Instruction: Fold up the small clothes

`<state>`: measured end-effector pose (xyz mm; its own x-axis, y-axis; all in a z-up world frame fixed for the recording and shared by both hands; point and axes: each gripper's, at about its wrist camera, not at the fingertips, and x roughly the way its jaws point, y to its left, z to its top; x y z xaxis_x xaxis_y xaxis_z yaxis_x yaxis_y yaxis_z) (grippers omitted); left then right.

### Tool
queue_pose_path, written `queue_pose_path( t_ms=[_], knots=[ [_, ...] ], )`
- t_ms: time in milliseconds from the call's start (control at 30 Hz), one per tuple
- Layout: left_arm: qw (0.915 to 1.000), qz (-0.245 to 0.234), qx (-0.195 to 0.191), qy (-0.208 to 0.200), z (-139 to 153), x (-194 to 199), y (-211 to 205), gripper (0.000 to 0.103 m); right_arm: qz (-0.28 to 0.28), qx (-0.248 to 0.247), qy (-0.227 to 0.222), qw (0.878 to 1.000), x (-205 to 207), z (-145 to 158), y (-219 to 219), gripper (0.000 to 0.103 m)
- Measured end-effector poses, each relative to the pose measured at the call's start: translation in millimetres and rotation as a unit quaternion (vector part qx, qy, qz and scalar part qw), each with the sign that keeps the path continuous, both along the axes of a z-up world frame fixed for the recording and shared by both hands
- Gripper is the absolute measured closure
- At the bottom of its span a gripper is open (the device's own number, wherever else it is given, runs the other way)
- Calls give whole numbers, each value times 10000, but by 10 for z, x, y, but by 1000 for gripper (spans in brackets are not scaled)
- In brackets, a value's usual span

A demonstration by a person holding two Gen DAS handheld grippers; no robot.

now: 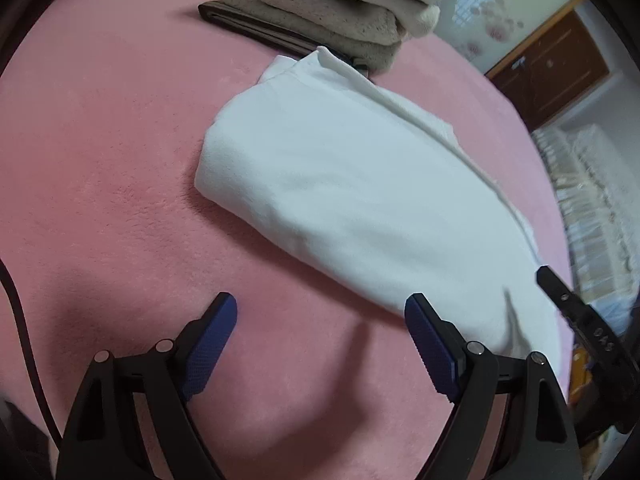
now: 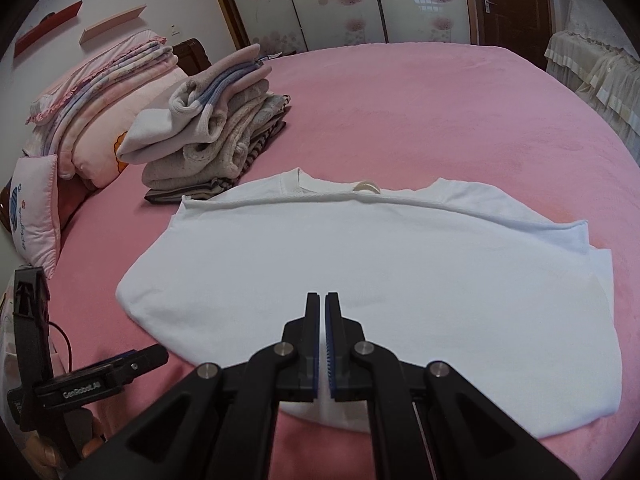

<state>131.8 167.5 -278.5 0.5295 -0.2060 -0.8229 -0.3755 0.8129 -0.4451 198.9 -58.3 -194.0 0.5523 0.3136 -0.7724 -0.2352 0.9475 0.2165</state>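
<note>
A white T-shirt (image 2: 372, 256) lies partly folded on the pink bed (image 2: 460, 100), collar at the far edge. It also shows in the left wrist view (image 1: 352, 184). My left gripper (image 1: 320, 312) is open and empty, just above the bed next to the shirt's near edge. It shows at the lower left of the right wrist view (image 2: 160, 356). My right gripper (image 2: 323, 300) is shut with nothing between its jaws, hovering over the shirt's near hem. One of its fingers (image 1: 560, 288) shows at the right edge of the left wrist view.
A stack of folded clothes (image 2: 216, 128) sits on the bed beyond the shirt's left side, also in the left wrist view (image 1: 332, 12). Pink pillows and folded bedding (image 2: 100, 104) lie at the far left. Wardrobe doors (image 2: 340, 0) and a draped chair (image 2: 592, 68) stand beyond the bed.
</note>
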Motion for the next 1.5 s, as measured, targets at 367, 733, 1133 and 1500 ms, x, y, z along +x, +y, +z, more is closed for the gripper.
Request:
queue_pose_path(
  t_ms=[367,733,1133,1500],
  knots=[
    [9941,265,-774,-711,-161,167,165,13,-204,128,-21,9997,164,-130,-35,100],
    [9930,352,-718,-875,-134,483,196,13,-393,116,-6,9992,227,-189,-144,101],
    [9958,360,-428,-726,-104,667,285,88,-227,-18,17,9997,342,-277,94,101],
    [9841,-61,714,-1624,655,536,-163,94,-179,2,319,9993,392,-607,139,101]
  ],
)
